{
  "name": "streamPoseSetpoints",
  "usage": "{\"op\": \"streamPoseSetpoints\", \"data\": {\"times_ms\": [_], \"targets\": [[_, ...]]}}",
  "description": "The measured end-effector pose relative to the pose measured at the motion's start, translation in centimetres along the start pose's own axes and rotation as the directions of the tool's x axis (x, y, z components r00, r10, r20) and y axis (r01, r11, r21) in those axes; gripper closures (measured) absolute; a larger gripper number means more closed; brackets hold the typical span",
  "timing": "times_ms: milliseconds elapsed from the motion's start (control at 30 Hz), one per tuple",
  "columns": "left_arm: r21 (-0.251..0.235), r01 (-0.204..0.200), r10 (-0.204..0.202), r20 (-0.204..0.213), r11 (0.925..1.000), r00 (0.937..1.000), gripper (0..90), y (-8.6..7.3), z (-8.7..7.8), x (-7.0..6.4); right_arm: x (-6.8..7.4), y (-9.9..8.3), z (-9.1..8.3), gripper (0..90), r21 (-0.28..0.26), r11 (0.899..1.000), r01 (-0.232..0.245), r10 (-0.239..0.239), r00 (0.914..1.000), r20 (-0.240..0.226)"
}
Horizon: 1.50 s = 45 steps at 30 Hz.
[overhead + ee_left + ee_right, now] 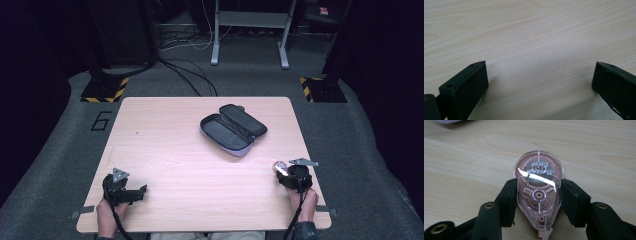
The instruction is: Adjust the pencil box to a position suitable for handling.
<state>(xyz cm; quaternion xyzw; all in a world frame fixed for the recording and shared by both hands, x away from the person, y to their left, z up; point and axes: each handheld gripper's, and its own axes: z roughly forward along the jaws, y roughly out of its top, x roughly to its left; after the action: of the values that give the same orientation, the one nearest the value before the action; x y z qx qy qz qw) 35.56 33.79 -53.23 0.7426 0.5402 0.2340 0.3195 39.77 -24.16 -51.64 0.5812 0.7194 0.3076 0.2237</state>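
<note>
A pink, clear-shelled correction tape dispenser (538, 192) sits between the jaws of my right gripper (537, 195), which is shut on its sides; in the high view this gripper (287, 174) is near the table's front right corner with the dispenser (279, 166) sticking out of it. An open dark pencil case (233, 129) with a grey lining lies at the table's middle back. My left gripper (137, 192) rests near the front left edge. Its jaws stand wide apart over bare wood (539, 75), holding nothing.
The light wooden table (170, 150) has bare room between the grippers and the case. Around it is grey floor with cables (190, 75), a stand's legs (250, 50) at the back, and yellow-black striped bases (105, 90) at both back corners.
</note>
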Motion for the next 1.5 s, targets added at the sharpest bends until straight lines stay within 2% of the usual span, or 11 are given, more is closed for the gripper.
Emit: {"op": "streamPoseSetpoints", "data": {"times_ms": [33,67,133,200,233,367,667,733,933,1167,1500], "targets": [[-0.001,-0.001,0.001,0.0,1.0,1.0,0.4,0.0,0.0,0.0,0.0,0.1,0.0,40.5,0.01,1.0,-0.004,0.004,1.0,-0.002],[-0.001,-0.001,0.001,0.0,1.0,1.0,0.5,0.0,0.0,0.0,0.0,0.1,0.0,40.5,0.01,1.0,-0.004,0.004,1.0,-0.002],[0.001,0.0,0.0,0.0,1.0,1.0,0.4,0.0,0.0,0.0,0.0,0.2,-0.1,30.2,0.024,1.0,-0.014,0.014,0.9999,0.006],[-0.001,-0.001,0.001,0.0,1.0,1.0,0.4,0.0,0.0,0.0,0.0,0.3,-0.2,27.7,0.024,1.0,-0.014,0.014,0.9999,0.003],[-0.001,0.0,0.0,0.0,1.0,1.0,0.4,0.0,0.0,0.0,0.2,0.5,-0.6,22.3,0.009,1.0,-0.016,0.016,0.9999,-0.003],[-0.001,-0.001,0.001,0.0,1.0,1.0,0.4,0.0,0.0,0.0,0.7,1.3,-1.5,17.4,-0.032,0.999,0.0,-0.002,0.9992,-0.039],[0.0,-0.001,0.001,0.0,1.0,1.0,0.4,0.0,0.0,0.0,3.2,3.7,-1.8,16.9,-0.078,0.997,-0.001,-0.01,0.9896,-0.143],[0.0,-0.001,0.001,0.0,1.0,1.0,0.4,0.0,0.0,0.0,3.8,4.3,-1.3,16.9,-0.09,0.996,0.003,-0.017,0.9866,-0.162],[-0.001,-0.002,0.002,0.0,1.0,1.0,0.4,0.0,0.0,0.0,5.5,6.6,1.1,15.9,-0.064,0.998,-0.018,0.004,0.9766,-0.215],[0.001,0.0,0.0,0.0,1.0,1.0,0.5,0.0,0.0,0.0,6.4,8.3,3.2,14.6,-0.034,0.999,-0.037,0.028,0.9737,-0.226],[-0.001,-0.001,0.001,0.0,1.0,1.0,0.5,0.0,0.0,0.0,6.4,9.9,5.0,14.6,-0.017,0.997,-0.074,0.068,0.9714,-0.228]]}}
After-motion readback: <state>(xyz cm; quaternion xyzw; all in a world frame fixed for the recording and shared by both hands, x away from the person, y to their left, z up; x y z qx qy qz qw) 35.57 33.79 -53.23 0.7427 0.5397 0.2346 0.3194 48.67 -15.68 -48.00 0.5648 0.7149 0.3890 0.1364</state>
